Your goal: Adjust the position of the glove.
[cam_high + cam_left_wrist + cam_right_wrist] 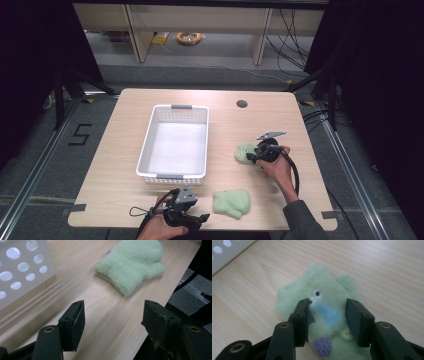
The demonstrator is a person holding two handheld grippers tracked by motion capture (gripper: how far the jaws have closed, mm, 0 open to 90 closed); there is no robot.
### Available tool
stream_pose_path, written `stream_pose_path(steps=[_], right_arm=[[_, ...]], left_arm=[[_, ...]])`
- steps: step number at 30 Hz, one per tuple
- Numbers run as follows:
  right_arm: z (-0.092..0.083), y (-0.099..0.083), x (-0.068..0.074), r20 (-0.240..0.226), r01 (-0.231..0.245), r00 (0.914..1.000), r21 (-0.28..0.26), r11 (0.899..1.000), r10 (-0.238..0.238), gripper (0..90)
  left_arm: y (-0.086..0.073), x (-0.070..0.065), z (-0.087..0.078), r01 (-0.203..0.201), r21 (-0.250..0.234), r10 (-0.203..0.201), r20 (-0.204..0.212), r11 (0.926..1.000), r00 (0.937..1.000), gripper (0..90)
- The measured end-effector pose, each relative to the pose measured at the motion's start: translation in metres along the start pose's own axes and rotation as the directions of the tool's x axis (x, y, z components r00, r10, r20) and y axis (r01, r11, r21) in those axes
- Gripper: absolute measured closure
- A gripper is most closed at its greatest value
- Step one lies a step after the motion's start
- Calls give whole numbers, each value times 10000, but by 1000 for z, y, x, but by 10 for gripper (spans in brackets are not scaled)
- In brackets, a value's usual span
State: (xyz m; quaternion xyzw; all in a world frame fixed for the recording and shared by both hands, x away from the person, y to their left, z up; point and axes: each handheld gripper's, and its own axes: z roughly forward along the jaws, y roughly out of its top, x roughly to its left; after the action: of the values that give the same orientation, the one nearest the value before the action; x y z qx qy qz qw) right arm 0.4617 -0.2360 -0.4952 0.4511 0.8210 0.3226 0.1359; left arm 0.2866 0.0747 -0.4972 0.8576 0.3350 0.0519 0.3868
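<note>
Two pale green fuzzy mittens lie on the wooden table. One mitten [231, 202] [132, 262] rests near the front edge, just right of my left gripper [192, 217] [113, 312], which is open with only bare table between its jaws. The other mitten [244, 151] [322, 280] carries a blue patch, a purple patch, a button and small eyes. My right gripper [255, 156] [328, 311] hovers right over it, open, a jaw on each side of the blue patch and neither pad pressing on the fabric.
A white perforated basket [150, 145] [22, 270] [227, 250] stands empty left of centre. A round cable hole [242, 104] sits in the table's far side. The table's front edge runs close under the left gripper.
</note>
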Motion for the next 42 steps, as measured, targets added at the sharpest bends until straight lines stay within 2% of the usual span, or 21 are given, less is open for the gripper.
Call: stream_pose_path(steps=[2,3,8,9,10,11,13,14,15,16,17,18,19,21,24,25,27,29,31,35,42], right_arm=[[0,0,0,-16,-85,10000,58,9999,85,560],[1,-1,1,12,-164,9999,154,9997,164,567],[3,-3,1,-10,-340,9994,-123,9993,340,652],[2,-3,1,-22,-395,9992,79,9992,395,675],[2,-3,1,-53,-382,9993,56,9993,383,713],[3,-3,0,-104,-284,9995,-40,9996,283,742],[2,-5,0,-270,-513,9983,-118,9986,510,793],[5,-7,-3,-284,-256,9993,-426,9988,244,806],[6,-9,-2,-290,-631,9977,-675,9957,613,823],[6,-9,-2,-290,-631,9977,-675,9957,613,823],[2,-8,-5,-322,-235,9992,-416,9989,222,829],[1,-8,-3,-322,-265,9992,-642,9976,244,835],[0,-7,1,-351,-748,9967,-619,9953,727,837],[-8,-5,3,-425,-493,9980,-473,9977,473,839],[-21,-3,14,-597,-727,9959,-781,9943,681,840],[-25,-3,13,-592,-288,9980,-946,9951,232,839],[-41,-2,23,-1044,-295,9944,-1497,9883,139,839],[-46,-3,28,-1061,-217,9943,-1550,9877,52,839],[-55,-4,38,-1237,-44,9922,-1774,9841,-178,839],[-75,-16,63,-1678,-15,9854,-1835,9830,-298,839],[-89,-40,92,-2356,294,9691,-1833,9826,-729,838]], left_arm=[[0,0,0,-71,27,71,79,10000,9999,341],[0,-1,1,158,-20,-158,93,9999,9998,341],[0,-1,1,-95,19,95,3,10000,10000,342],[-1,-2,2,193,-88,-192,32,9998,9998,342],[-1,-2,2,154,-99,-154,2,9998,9999,344],[0,1,1,-154,36,155,-93,9999,9998,345],[0,1,1,-141,16,141,-82,9999,9999,346],[0,1,1,-139,13,139,-78,9999,9999,346],[0,0,0,-124,-19,124,-15,9999,9999,347],[0,0,0,-117,-51,116,-54,9999,9999,347],[0,1,0,-156,-35,156,6,9999,9999,347],[0,0,0,-25,-140,25,-1,9999,10000,348],[0,0,0,-2,-144,2,-10,9999,10000,349],[0,-1,-1,244,-233,-244,27,9994,9997,349],[1,1,-3,-84,-174,83,-59,9998,9999,350],[1,1,-3,-104,-174,102,-82,9998,9999,350],[1,0,-3,40,-267,-42,-50,9996,10000,350],[1,-1,-3,169,-314,-171,-46,9994,9998,350],[2,-2,-4,-16,-353,15,-27,9994,10000,351],[4,-4,-5,13,-415,-13,-12,9991,10000,350],[11,-10,-4,128,-841,-132,-50,9964,9999,354]])
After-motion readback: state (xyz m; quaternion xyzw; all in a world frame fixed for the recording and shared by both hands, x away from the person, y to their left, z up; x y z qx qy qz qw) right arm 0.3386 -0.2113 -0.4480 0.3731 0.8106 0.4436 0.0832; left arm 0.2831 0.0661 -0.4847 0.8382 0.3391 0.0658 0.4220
